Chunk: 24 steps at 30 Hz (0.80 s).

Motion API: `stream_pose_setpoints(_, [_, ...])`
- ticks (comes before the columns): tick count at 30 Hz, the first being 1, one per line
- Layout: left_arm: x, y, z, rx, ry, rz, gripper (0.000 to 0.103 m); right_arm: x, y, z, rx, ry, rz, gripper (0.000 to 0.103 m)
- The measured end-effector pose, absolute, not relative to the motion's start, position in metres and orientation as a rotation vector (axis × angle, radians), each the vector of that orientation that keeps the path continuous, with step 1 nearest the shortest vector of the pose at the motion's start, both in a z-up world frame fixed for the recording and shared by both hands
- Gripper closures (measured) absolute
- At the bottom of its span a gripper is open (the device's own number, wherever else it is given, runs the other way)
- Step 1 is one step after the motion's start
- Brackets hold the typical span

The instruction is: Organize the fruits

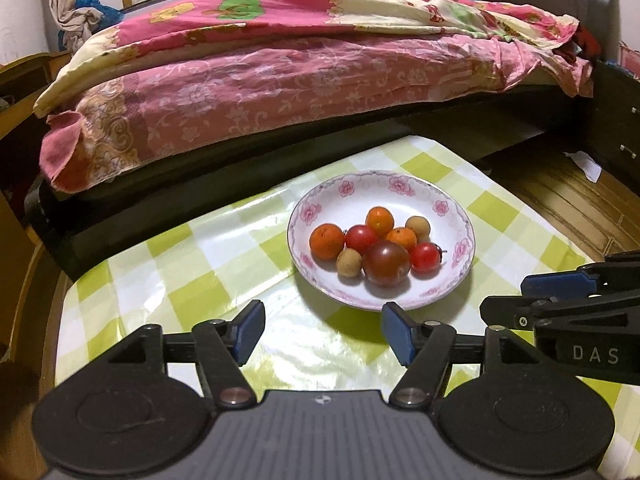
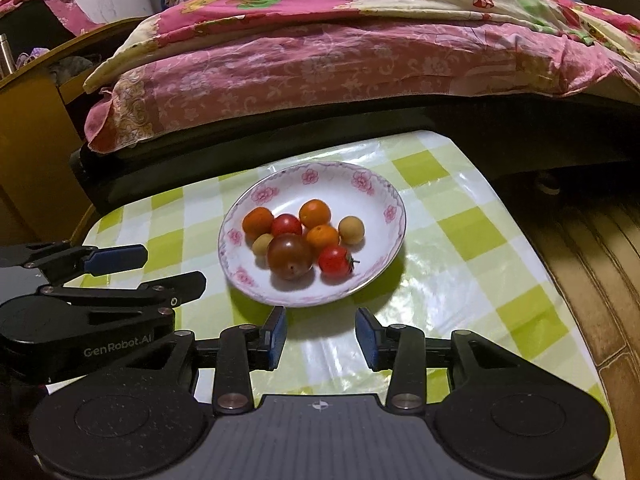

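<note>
A white plate with a pink flower rim [image 1: 400,184] [image 2: 280,184] stands on the green-checked table. In it lie several small fruits: a large dark tomato [image 1: 386,262] [image 2: 290,256], red cherry tomatoes [image 1: 425,257] [image 2: 335,261], small oranges [image 1: 327,241] [image 2: 315,213] and tan longans [image 1: 349,263] [image 2: 351,230]. My left gripper [image 1: 322,334] is open and empty, just short of the plate's near rim. My right gripper [image 2: 322,336] is open and empty, also just before the plate. Each gripper shows at the side of the other's view.
The table's checked plastic cloth [image 1: 200,264] [image 2: 460,248] ends close behind the plate. A bed with a pink quilt [image 1: 280,80] [image 2: 320,60] stands right behind the table. Wood floor [image 2: 592,240] lies to the right, a wooden cabinet [image 2: 28,128] to the left.
</note>
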State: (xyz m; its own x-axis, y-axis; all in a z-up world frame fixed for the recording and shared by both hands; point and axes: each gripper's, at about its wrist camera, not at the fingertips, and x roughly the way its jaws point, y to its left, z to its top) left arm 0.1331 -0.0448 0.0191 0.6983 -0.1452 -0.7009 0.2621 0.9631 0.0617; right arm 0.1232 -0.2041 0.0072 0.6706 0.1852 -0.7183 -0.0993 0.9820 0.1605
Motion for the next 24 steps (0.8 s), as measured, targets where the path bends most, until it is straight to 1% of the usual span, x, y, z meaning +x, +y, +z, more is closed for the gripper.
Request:
stream_pose_setpoints(9, [0.112, -0.044, 0.017, 0.162, 0.768, -0.217, 0.027, 0.104, -0.197, 0.006, 0.114, 0.826, 0.160, 0.063])
stream_pose_setpoints(24, [0.078, -0.043, 0.023, 0.158, 0.747, -0.194, 0.021, 0.076, -0.193, 0.008, 0.110, 0.821, 0.154, 0.062])
